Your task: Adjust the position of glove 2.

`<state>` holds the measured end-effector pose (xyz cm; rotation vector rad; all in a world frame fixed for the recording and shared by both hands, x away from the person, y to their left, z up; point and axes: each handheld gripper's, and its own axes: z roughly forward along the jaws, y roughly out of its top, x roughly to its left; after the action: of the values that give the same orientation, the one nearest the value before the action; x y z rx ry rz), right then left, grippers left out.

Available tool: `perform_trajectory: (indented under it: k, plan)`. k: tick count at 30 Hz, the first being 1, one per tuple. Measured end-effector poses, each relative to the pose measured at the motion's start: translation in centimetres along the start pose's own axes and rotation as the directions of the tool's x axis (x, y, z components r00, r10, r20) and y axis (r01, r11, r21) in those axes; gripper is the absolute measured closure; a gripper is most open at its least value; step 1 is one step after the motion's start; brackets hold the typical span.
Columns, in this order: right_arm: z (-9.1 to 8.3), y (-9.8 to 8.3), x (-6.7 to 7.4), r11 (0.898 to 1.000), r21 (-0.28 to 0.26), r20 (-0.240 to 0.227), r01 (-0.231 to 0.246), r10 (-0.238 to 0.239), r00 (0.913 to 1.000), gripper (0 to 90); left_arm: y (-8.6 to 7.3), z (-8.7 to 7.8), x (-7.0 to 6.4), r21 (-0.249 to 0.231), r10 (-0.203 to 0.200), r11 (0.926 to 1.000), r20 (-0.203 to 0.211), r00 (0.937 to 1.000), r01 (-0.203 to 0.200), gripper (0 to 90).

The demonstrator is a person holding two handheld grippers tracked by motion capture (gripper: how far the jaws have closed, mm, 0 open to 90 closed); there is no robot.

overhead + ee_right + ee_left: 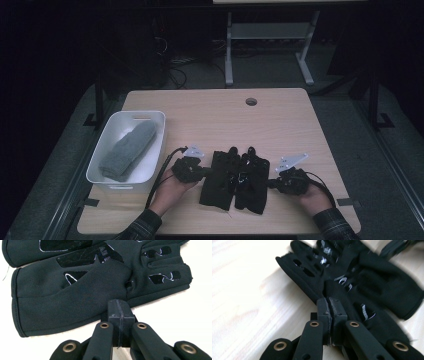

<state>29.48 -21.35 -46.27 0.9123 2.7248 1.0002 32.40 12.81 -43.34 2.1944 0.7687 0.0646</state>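
Two black gloves lie flat side by side near the table's front edge, fingers pointing away from me. My left gripper (206, 171) (328, 300) is shut, its tips pinching the outer edge of the left glove (217, 175) (312, 277). My right gripper (270, 183) (119, 301) is shut as well, its tips lapping over the outer edge of the right glove (253, 181) (75, 297), where the fabric puckers just ahead of them. Glossy grip patches show on both gloves. In the right gripper view the left glove (30, 250) lies beyond the near one.
A white bin (150, 117) stands at the table's left with a folded grey cloth (127, 150) inside. A cable hole (251, 101) sits near the far edge. Bare wood stretches behind and to the right of the gloves. A desk frame and cables stand on the floor beyond.
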Motion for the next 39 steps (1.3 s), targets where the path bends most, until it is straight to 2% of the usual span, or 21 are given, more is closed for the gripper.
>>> perform_trajectory:
  k: [5, 13, 19, 23, 30, 39]
  plan:
    - [0.1, 0.1, 0.1, 1.000, 0.001, 0.000, 0.005, -0.005, 1.0000, 90.0, 1.1, -0.6, -0.3, -0.056, 0.006, 0.9984, 0.032, 0.9995, -0.004, 87.5]
    - [0.5, 0.5, 0.5, 1.000, 0.000, -0.002, 0.019, -0.019, 0.9998, 90.0, 2.5, -0.6, -0.4, -0.088, 0.015, 0.9960, 0.061, 0.9980, -0.009, 87.5]
    - [0.8, 0.9, 0.9, 0.999, 0.004, 0.006, 0.037, -0.037, 0.9993, 90.0, 4.0, -0.2, -0.8, -0.114, 0.038, 0.9931, 0.079, 0.9962, -0.029, 87.6]
    - [0.9, 1.1, 1.0, 0.999, 0.002, 0.008, 0.037, -0.037, 0.9993, 90.0, 4.8, 0.1, -1.1, -0.117, 0.058, 0.9919, 0.084, 0.9948, -0.048, 87.6]
    - [1.0, 1.1, 0.9, 0.999, -0.006, 0.006, 0.039, -0.039, 0.9992, 90.0, 5.9, 0.4, -1.0, -0.126, 0.082, 0.9892, 0.052, 0.9953, -0.075, 87.7]
    - [1.0, 1.2, 0.9, 0.999, 0.000, 0.010, 0.043, -0.043, 0.9990, 90.0, 6.2, 0.9, -1.2, -0.113, 0.084, 0.9908, 0.089, 0.9925, -0.074, 87.6]
